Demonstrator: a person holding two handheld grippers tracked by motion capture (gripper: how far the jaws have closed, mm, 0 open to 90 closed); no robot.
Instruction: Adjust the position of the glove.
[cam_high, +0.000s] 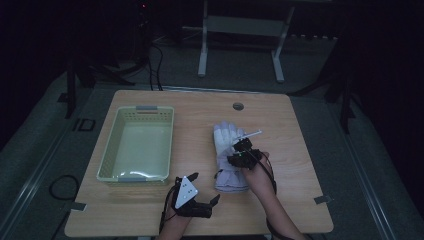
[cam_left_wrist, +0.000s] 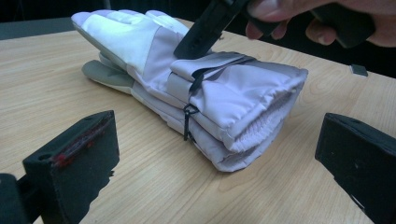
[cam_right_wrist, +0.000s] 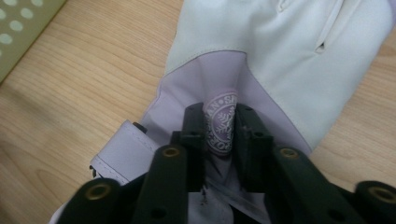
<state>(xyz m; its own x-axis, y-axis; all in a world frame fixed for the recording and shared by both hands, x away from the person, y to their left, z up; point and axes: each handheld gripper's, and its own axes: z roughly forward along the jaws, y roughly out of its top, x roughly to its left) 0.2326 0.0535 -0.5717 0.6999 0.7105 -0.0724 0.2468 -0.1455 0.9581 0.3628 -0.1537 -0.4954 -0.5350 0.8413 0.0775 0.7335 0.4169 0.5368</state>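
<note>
A pair of pale lilac and white gloves lies stacked on the wooden table, fingers pointing away and cuffs toward me. My right gripper comes down on the top glove; the right gripper is shut on a raised fold of lilac fabric bearing a round logo patch. My left gripper rests low near the table's front edge, left of the cuffs. In the left gripper view the left gripper is open and holds nothing, facing the gloves' cuffs, with the right gripper's black finger on top.
A pale green plastic basket stands empty on the table's left half; its corner shows in the right gripper view. A round cable hole sits at the table's far edge. A metal stand is on the floor beyond.
</note>
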